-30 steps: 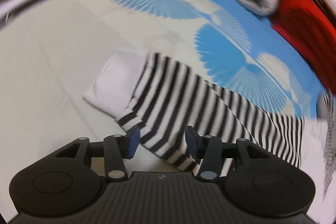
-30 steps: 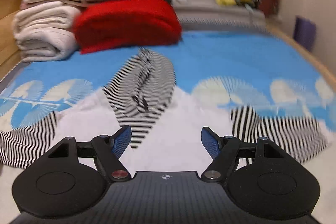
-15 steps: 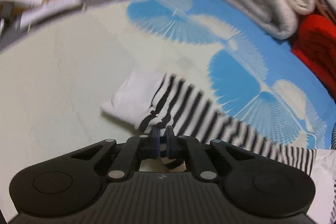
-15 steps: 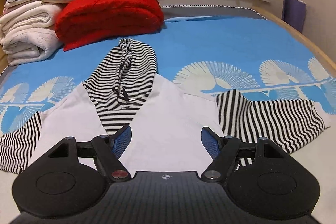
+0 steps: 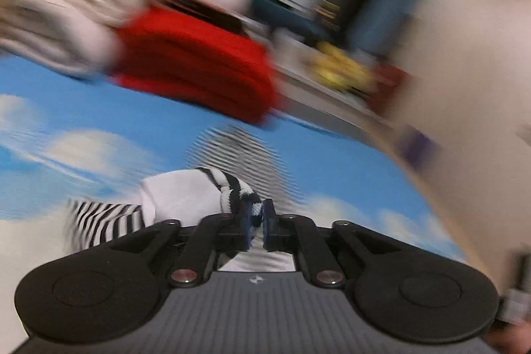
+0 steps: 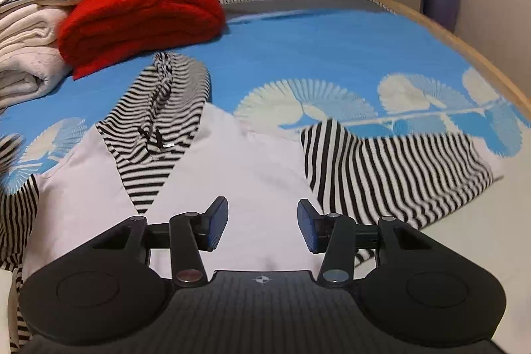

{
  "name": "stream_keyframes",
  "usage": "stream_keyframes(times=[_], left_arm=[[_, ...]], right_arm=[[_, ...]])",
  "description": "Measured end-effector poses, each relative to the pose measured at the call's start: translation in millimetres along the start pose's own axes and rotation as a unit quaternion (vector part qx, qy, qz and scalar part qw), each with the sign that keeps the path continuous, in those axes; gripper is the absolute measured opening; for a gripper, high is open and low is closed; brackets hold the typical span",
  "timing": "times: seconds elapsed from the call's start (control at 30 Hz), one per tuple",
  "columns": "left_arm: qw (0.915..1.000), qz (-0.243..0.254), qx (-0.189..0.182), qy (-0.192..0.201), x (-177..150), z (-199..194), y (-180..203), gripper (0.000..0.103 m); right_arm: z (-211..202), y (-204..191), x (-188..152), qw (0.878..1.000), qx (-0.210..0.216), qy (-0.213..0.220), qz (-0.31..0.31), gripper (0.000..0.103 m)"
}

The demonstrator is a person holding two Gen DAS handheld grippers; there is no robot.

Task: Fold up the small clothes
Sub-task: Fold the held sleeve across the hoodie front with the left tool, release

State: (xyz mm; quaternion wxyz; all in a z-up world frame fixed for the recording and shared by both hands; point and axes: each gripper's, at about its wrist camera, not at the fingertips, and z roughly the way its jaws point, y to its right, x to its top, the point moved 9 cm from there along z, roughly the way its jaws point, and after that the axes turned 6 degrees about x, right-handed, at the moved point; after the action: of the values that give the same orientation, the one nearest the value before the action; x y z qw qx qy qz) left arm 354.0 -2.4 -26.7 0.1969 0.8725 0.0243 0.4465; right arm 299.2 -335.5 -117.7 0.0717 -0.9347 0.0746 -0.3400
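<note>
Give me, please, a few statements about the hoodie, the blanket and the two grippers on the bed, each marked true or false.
1. The left gripper pinches a striped sleeve cuff. True.
2. The right gripper grips the hood. False: nothing is between its closing jaws; the striped hood lies ahead of it.
3. The red blanket lies folded beyond the hood. True.
4. The hoodie body is red. False: it is white, with striped sleeves.
5. The right sleeve is folded across the body. False: it lies spread outward.
</note>
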Motion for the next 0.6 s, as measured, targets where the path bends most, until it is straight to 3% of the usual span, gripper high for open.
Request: stream_keyframes(times=[0.03, 0.07, 0.13, 0.23, 0.27, 0.4, 0.5, 0.6], left_arm=[[0.9979, 0.02, -0.048, -0.04, -13, 8, 23, 0.048], [0.9957, 0.043, -0.065, -0.051, -21, 12, 35, 0.048], [0.9974, 0.064, -0.007, -0.031, -22, 16, 28, 0.048], [0.9984, -0.014, 0.025, -0.048, -14, 23, -13, 0.048], [0.997, -0.028, 0.051, -0.051, -11, 26, -30, 0.047], [0.9782, -0.016, 0.178, -0.105, -11, 41, -92, 0.046], [0.9638, -0.012, 0.208, -0.167, -28, 50, -117, 0.046], [0.9584, 0.001, 0.209, -0.194, -44, 46, -126, 0.046]], right_arm=[[2, -1, -1, 1.0, 0.004, -0.004, 0.004, 0.049], [6, -3, -2, 1.0, 0.007, -0.009, 0.008, 0.052], [11, -5, -3, 1.0, 0.006, -0.014, 0.017, 0.06], [22, -6, -6, 0.998, 0.017, -0.025, 0.047, 0.06], [26, -7, -7, 0.998, 0.02, -0.03, 0.059, 0.06], [47, -14, -18, 0.994, 0.029, -0.053, 0.086, 0.06], [66, -15, -32, 0.988, 0.028, -0.086, 0.124, 0.06], [86, -6, -51, 0.976, 0.01, -0.127, 0.179, 0.06]])
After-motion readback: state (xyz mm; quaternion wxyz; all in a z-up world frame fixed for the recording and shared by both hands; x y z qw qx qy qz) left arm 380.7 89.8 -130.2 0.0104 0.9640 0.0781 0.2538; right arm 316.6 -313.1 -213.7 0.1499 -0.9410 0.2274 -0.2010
